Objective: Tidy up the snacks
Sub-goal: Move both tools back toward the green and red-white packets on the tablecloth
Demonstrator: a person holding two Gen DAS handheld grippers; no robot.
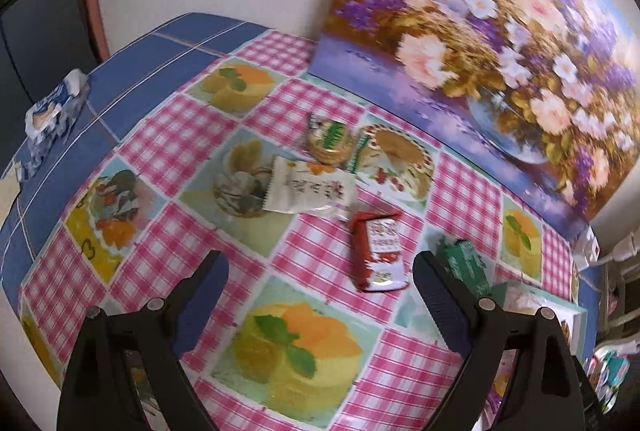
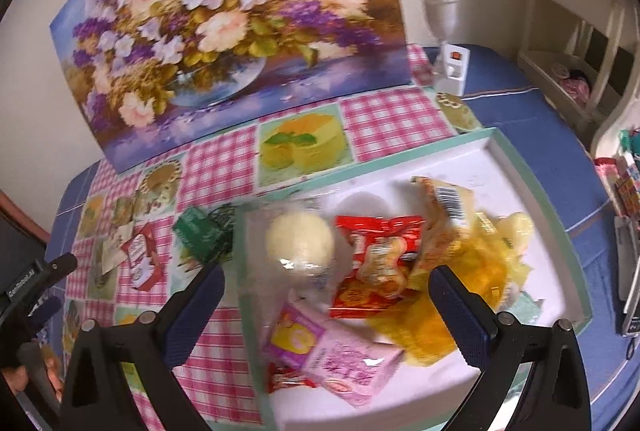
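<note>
A table covered by a pink gingham cloth (image 1: pixel 320 251) printed with cake pictures. A flower painting (image 1: pixel 480 43) stands on it, propped against the wall. In front of the painting lie a round biscuit pack (image 1: pixel 329 143), a white wrapped snack (image 1: pixel 308 189), a red snack bar (image 1: pixel 378 251) and a green packet (image 1: pixel 464 263). Right of the painting stands a white plug-in lamp (image 2: pixel 446 43). In front of it rests a white tray with a mint rim (image 2: pixel 532 167), holding wrapped snacks. Far left of the painting lies a blue and white packet (image 1: pixel 54 111).
</note>
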